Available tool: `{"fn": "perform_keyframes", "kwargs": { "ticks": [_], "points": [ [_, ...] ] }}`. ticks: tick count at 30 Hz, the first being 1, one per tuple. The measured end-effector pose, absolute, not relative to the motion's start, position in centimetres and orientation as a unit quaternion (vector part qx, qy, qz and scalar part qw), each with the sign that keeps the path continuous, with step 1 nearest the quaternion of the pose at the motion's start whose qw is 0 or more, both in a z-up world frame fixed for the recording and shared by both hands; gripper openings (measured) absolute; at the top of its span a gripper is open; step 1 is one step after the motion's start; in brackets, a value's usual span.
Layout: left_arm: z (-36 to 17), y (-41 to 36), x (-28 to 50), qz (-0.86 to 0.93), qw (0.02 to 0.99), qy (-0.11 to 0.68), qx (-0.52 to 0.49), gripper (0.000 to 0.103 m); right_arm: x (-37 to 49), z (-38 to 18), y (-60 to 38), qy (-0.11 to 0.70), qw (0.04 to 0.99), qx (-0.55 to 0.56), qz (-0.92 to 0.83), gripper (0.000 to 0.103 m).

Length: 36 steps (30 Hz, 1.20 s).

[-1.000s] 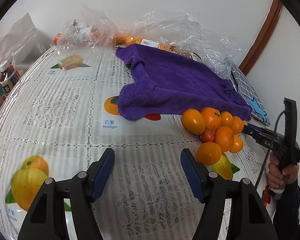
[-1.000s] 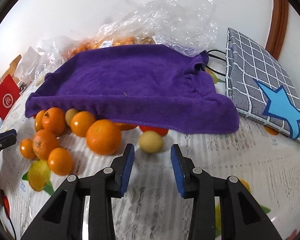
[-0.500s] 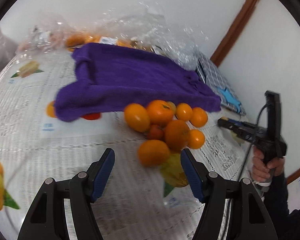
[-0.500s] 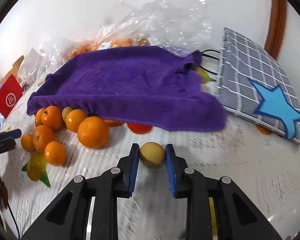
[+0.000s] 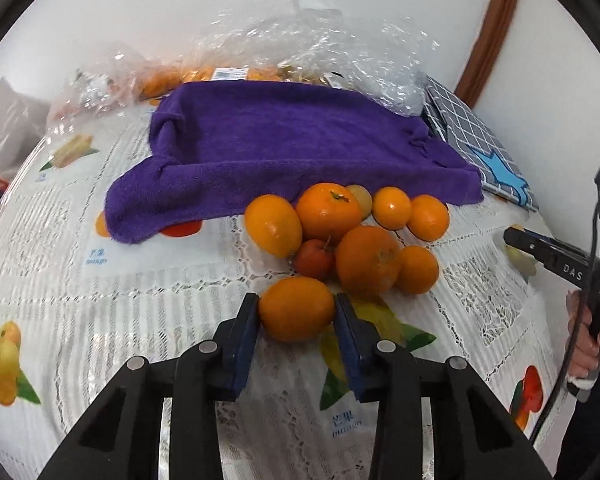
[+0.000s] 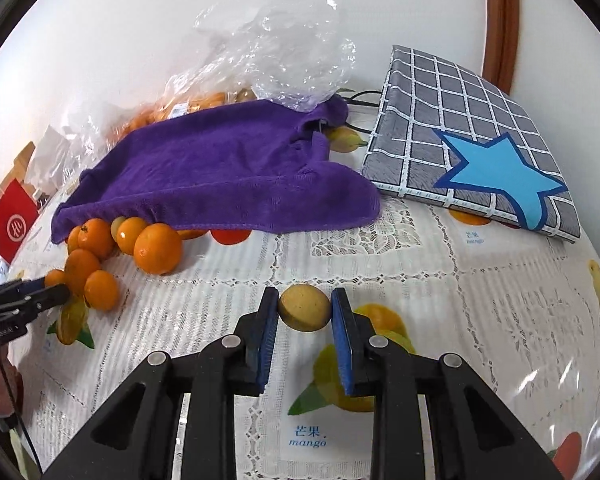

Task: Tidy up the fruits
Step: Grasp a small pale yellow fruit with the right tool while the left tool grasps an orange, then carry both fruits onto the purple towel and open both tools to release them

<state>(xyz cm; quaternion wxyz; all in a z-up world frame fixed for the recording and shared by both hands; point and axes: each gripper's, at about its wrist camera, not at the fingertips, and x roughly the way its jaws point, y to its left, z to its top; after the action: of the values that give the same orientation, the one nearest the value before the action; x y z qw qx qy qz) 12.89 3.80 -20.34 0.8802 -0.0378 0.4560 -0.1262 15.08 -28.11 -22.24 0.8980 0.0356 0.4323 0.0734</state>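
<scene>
An orange at the pile's near edge, on the table, is being closed on by the left gripper, pads touching its sides. A yellowish fruit, apart from the pile, is clamped in the right gripper, presumably for sorting by kind.

Both wrist cams low, angled down, prob. sharing purple towel

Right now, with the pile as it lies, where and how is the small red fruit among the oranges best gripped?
The small red fruit is wedged between oranges, so its sides are probably blocked. Likely best to come from above and pinch its exposed rounded top, near the stem, with the jaws narrow.
</scene>
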Motion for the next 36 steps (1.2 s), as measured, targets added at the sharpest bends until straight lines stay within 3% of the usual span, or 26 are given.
{"fn": "perform_keyframes", "kwargs": {
  "ticks": [9, 20, 36],
  "points": [
    [-15.9, 5.3, 11.8, -0.104, 0.903, 0.414, -0.039, 0.036, 14.9, -19.5, -27.0, 0.414, 0.907, 0.040, 0.069, 0.026],
    [-8.9, 6.3, 17.0, -0.056, 0.937, 0.342, -0.050, 0.036, 18.4, -15.1, -26.3, 0.386, 0.919, 0.056, 0.061, 0.026],
    [-12.5, 5.2, 27.9, -0.017, 0.929, 0.367, -0.052, 0.036, 29.0, -15.4, -25.5, 0.383, 0.920, 0.049, 0.058, 0.026]
  ]
}}
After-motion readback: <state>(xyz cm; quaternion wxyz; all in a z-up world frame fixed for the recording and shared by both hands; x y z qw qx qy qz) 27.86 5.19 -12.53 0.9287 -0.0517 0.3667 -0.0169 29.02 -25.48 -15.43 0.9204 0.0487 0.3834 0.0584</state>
